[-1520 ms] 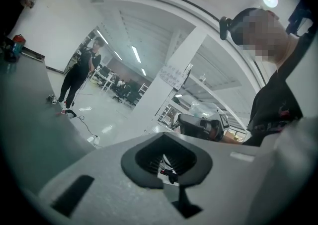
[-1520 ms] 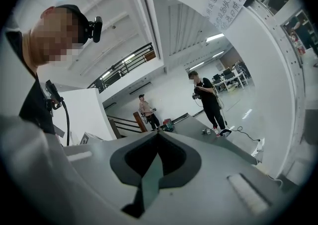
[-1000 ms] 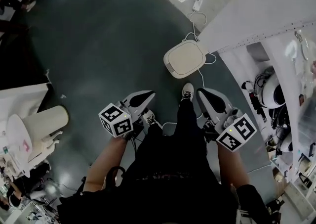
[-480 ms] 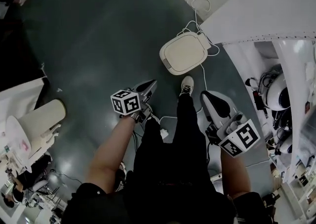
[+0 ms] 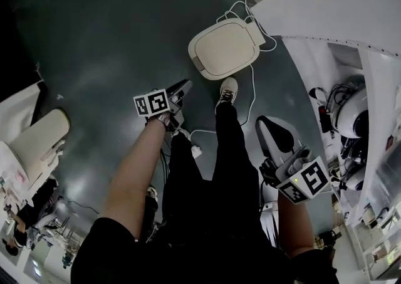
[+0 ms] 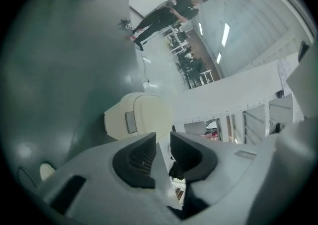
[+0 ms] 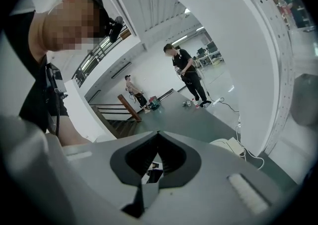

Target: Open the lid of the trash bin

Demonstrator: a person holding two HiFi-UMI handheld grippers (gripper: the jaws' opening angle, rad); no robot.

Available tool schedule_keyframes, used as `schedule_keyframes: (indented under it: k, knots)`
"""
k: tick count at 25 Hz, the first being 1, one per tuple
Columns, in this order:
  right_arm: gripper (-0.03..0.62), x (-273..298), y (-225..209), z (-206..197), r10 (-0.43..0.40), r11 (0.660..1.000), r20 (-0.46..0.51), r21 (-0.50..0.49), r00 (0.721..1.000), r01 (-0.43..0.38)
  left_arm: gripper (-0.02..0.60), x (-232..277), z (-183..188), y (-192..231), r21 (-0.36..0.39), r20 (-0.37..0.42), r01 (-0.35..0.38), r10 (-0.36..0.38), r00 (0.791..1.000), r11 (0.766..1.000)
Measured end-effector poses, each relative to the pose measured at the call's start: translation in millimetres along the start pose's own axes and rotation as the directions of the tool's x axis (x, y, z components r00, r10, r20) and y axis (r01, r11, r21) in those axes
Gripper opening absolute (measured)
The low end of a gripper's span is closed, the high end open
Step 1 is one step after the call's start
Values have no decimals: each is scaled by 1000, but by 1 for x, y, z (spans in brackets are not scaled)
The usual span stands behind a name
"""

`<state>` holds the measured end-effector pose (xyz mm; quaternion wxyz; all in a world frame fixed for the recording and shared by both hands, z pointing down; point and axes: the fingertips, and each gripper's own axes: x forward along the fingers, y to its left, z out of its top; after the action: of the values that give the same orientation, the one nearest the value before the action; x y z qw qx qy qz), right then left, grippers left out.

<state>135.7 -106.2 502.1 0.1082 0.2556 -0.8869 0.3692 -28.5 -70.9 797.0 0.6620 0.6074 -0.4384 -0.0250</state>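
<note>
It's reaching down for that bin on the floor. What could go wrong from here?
The white cable lies beside the trash bin and past the person's shoe; a foot could snag it. The left gripper, jaws just opening with nothing between them, is not at the bin yet and could miss the closed lid edge or push the bin away.

The trash bin (image 5: 225, 47) stands on the floor (image 5: 113, 38) at twelve o'clock from the person's shoe (image 5: 228, 89), just beside it. A table (image 5: 326, 7) lies at two o'clock of the bin, close by. A cable (image 5: 252, 91) runs along the bin's three o'clock side, between bin and table, past the shoe.
</note>
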Motion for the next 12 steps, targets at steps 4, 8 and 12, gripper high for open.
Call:
schedule_keyframes:
  k: [4,8,12]
  knots:
    - [8,0,-17,-11,-1,998,-19,55,1000,2,109,24,-2,37,-111,-2,-52,52,999,993]
    - [8,-6,-39,-33,-18,997,-66,78,998,23,109,47,-3,69,-97,-45,-130,126,991,987]
    - [8,-4,-55,-42,-21,991,-77,130,997,31,109,69,-2,85,-60,-86,-181,175,981,982]
